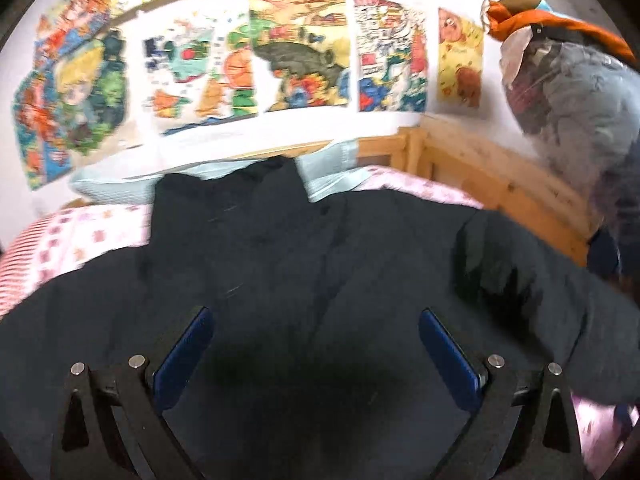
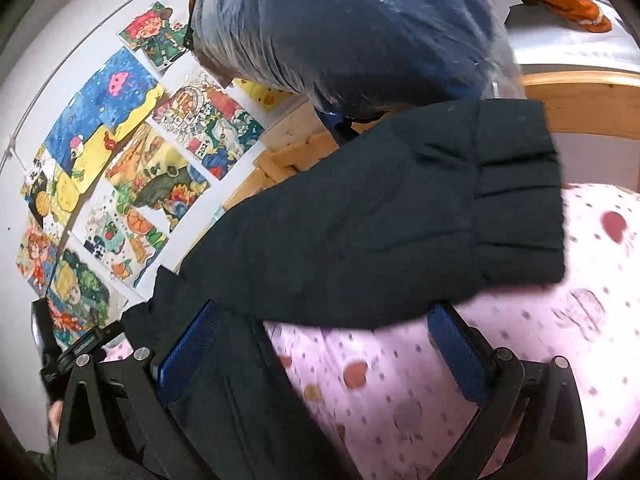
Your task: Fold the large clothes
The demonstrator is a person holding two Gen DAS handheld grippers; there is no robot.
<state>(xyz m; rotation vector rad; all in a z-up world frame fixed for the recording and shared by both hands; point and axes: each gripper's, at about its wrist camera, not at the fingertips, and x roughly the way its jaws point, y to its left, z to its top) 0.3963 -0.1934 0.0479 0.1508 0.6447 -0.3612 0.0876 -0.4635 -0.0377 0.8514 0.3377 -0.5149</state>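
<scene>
Right wrist: jacket sleeve (image 2: 400, 208) overhanging bedsheet (image 2: 520, 340).

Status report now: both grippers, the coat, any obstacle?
Left gripper open above the dark coat. Right gripper open beside the sleeve. Plastic-wrapped bundle sits close behind the sleeve.

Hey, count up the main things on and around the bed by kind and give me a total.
Dark coat: 1
Light blue pillow: 1
Plastic-wrapped bundle: 1
Grippers: 2, left, right
Total: 5
</scene>
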